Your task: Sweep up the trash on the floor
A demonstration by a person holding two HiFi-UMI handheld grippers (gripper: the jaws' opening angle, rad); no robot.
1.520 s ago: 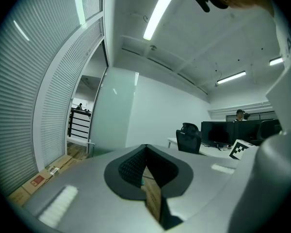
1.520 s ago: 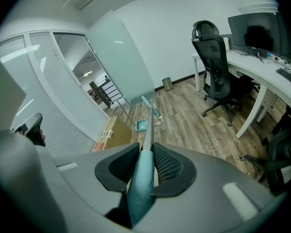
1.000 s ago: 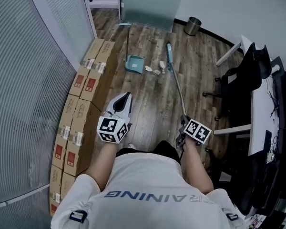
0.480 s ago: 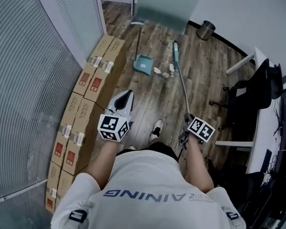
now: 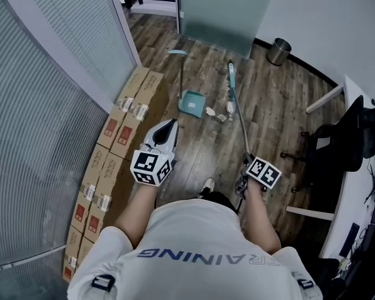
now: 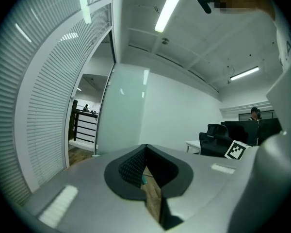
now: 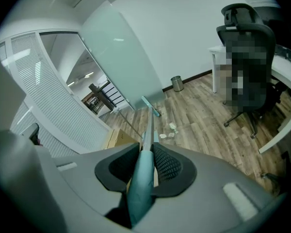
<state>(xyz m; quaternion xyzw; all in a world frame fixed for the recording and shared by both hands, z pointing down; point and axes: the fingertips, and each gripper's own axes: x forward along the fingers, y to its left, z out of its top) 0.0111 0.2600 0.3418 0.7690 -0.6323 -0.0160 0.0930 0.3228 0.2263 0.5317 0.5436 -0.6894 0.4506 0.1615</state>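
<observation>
My right gripper (image 7: 146,155) grips the broom (image 5: 230,80) handle; my left gripper (image 6: 143,166) is closed, empty. Trash (image 5: 220,114) lies upper centre.

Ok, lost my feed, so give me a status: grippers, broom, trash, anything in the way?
Left gripper shut, empty. Right gripper shut on broom. Trash scraps beside dustpan, at the broom's head. Nothing blocks the sweep.

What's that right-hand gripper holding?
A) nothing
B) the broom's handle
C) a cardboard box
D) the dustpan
B: in the right gripper view, the right gripper has its jaws clamped on the teal broom handle, which runs out toward the trash.
</observation>
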